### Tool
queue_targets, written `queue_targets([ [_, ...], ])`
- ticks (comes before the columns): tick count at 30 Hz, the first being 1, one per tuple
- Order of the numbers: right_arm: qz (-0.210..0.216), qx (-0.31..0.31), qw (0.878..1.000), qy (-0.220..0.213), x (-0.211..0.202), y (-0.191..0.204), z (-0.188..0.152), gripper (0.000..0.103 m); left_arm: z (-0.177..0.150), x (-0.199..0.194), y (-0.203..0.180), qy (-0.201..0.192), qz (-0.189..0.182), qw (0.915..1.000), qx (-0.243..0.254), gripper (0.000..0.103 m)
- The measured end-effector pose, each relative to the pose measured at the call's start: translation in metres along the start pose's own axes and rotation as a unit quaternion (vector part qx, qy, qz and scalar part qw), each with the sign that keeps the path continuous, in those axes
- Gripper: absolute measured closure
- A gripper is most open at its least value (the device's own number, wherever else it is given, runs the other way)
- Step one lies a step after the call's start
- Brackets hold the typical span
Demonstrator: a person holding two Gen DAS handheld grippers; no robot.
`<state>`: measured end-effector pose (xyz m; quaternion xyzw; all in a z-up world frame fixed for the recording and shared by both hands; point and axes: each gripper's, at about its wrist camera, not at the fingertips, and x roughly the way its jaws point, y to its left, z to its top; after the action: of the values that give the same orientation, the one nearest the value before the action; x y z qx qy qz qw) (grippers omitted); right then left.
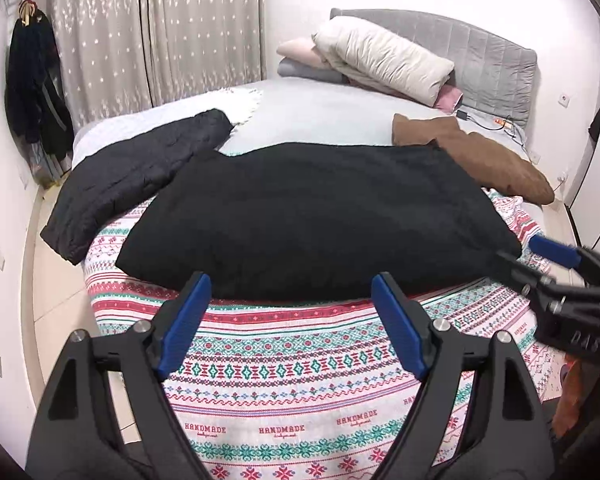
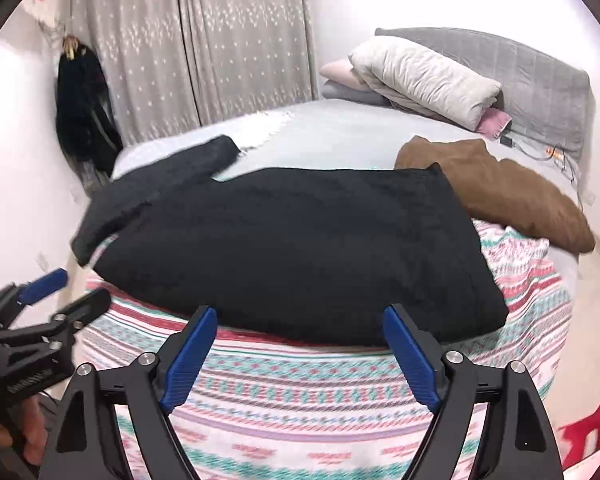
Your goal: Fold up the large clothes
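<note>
Black folded garment (image 1: 316, 216) lies flat across the middle of the bed, on a patterned blanket (image 1: 276, 384) in red, teal and white bands printed "HANDMADE". Its near edge sits just ahead of both grippers.

Left gripper (image 1: 292, 292): jaws spread wide, nothing between the blue pads, tips hovering just short of the garment's near edge. Not touching cloth as far as can be seen.

Right gripper (image 2: 300, 326): jaws likewise released and empty, tips at the near edge of the same garment, toward its right half. In the left wrist view it enters from the right (image 1: 540, 258), beside the garment's right corner.

Around it:
- Second dark garment (image 1: 140, 176), quilted look, lies to the left of the black one, overlapping its far-left corner and hanging off the bed's left side.
- Brown garment (image 1: 476, 156) sits at the far-right, its near part tucked behind the black garment's far-right corner.
- White fringed cloth (image 1: 244, 106) beyond the quilted garment.
- Rolled cream duvet (image 1: 384, 60) and pink and grey pillows stacked against a grey padded headboard (image 1: 488, 64).
- Cables and a small charger near the headboard, right side.
- Dark clothes (image 1: 32, 92) hang on the left wall by the curtain (image 1: 160, 28).
</note>
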<state>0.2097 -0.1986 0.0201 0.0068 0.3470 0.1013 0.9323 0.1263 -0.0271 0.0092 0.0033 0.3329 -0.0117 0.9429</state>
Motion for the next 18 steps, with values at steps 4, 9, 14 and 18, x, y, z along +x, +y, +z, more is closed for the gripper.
queue_targets([
  [4,0.020,0.015,1.000,0.001,-0.008,0.006,-0.011,0.016,-0.005,-0.005,-0.006,-0.011,0.001,0.9999,0.009,0.010],
  [9,0.019,0.020,1.000,0.005,-0.004,0.007,-0.019,0.015,-0.010,-0.001,-0.011,-0.023,0.006,0.9995,0.022,0.008],
  [14,0.005,0.013,1.000,-0.009,-0.005,0.010,-0.019,0.010,-0.010,0.005,-0.009,-0.015,-0.001,0.9999,0.005,0.008],
  [18,-0.011,0.013,1.000,0.009,0.007,0.011,-0.023,0.008,-0.014,0.010,-0.006,-0.029,0.008,0.9995,-0.007,0.008],
])
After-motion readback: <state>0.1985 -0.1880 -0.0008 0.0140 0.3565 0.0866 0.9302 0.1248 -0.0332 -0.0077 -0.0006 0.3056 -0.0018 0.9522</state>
